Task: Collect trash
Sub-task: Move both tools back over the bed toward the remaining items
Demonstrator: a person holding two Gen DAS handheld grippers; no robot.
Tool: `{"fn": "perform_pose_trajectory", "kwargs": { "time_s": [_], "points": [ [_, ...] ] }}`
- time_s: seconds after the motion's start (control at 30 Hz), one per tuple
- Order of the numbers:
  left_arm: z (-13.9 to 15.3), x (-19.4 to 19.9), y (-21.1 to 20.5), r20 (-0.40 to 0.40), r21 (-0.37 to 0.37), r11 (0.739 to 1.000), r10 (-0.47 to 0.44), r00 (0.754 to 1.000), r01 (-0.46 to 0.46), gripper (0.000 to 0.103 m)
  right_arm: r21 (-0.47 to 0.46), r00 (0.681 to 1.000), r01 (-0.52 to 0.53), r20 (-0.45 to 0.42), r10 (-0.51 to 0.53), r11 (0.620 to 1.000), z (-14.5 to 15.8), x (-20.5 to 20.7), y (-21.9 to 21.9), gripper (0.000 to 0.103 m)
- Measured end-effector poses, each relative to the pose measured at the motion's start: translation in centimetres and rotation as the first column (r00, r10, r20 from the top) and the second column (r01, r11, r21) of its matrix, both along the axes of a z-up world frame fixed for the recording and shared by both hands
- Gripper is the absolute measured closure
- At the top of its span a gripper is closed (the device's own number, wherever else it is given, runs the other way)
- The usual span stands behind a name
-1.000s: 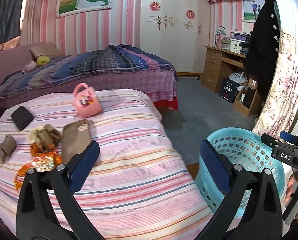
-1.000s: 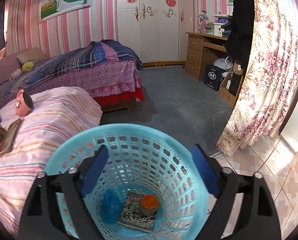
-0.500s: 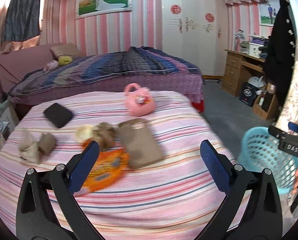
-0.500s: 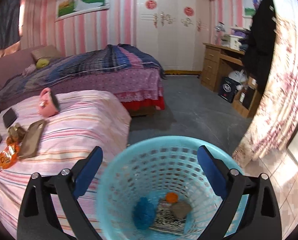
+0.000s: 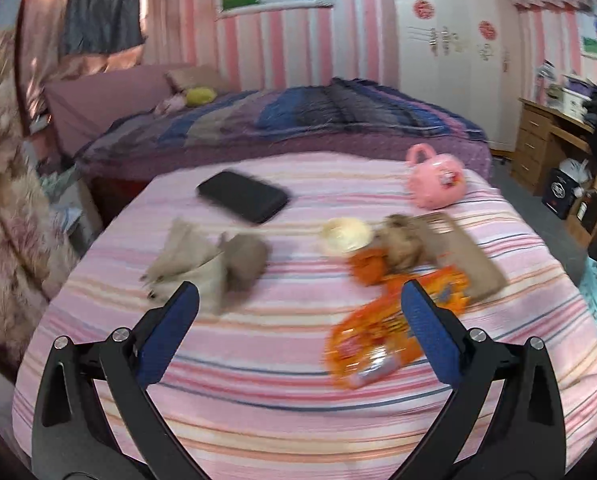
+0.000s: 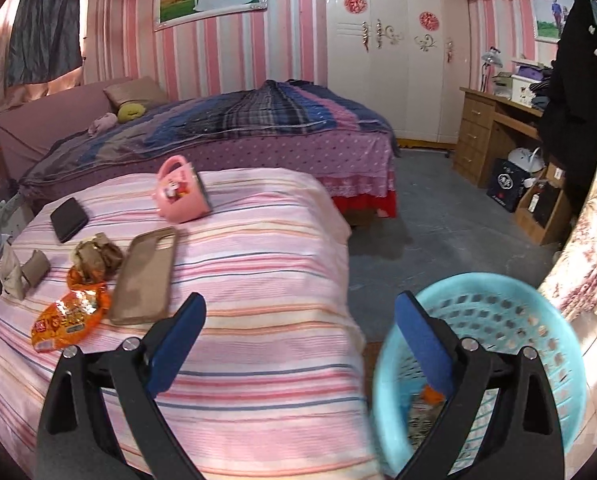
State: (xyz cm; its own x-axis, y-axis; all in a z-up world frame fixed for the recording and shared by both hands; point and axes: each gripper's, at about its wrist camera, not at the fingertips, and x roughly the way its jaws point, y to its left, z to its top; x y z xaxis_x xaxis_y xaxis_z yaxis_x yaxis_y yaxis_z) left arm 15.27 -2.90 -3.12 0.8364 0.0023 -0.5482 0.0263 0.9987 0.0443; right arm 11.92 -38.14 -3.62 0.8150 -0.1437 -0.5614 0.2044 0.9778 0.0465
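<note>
An orange snack wrapper [image 5: 382, 336] lies on the striped bed [image 5: 258, 360], just ahead of my open, empty left gripper [image 5: 298, 312] and under its right finger. Crumpled brown paper [image 5: 402, 240], a smaller orange wrapper [image 5: 368, 270], a pale lid [image 5: 346, 234] and crumpled beige paper [image 5: 206, 264] lie further on. My right gripper [image 6: 300, 320] is open and empty over the bed's near edge. The blue trash basket [image 6: 498, 312] stands on the floor under its right finger, with trash inside. The orange wrapper [image 6: 72, 316] and brown paper [image 6: 96, 254] show at the left.
A brown phone case [image 6: 144, 276], a black phone [image 6: 68, 218] and a pink toy bag [image 6: 180, 192] also lie on the bed. A second bed [image 6: 238, 128] stands behind. A desk [image 6: 494, 128] and a flowered curtain [image 6: 590, 240] are at the right.
Both grippers have swung left. The left now faces the trash on the bed from closer. The right has left the basket's middle, and the basket now sits at its lower right.
</note>
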Motion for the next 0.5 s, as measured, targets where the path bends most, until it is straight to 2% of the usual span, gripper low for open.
{"fn": "perform_pose_trajectory", "kwargs": {
  "time_s": [0.3, 0.5],
  "points": [
    [-2.1, 2.8, 6.8, -0.072, -0.026, 0.993, 0.115, 0.991, -0.117, 0.005, 0.001, 0.997, -0.071, -0.025, 0.071, 0.997, -1.1, 2.6, 5.7, 0.010],
    [-4.0, 4.8, 8.0, -0.118, 0.024, 0.989, 0.151, 0.981, -0.149, 0.006, -0.036, 0.991, -0.123, -0.054, 0.121, 0.992, -1.9, 4.1, 8.8, 0.010]
  ]
}}
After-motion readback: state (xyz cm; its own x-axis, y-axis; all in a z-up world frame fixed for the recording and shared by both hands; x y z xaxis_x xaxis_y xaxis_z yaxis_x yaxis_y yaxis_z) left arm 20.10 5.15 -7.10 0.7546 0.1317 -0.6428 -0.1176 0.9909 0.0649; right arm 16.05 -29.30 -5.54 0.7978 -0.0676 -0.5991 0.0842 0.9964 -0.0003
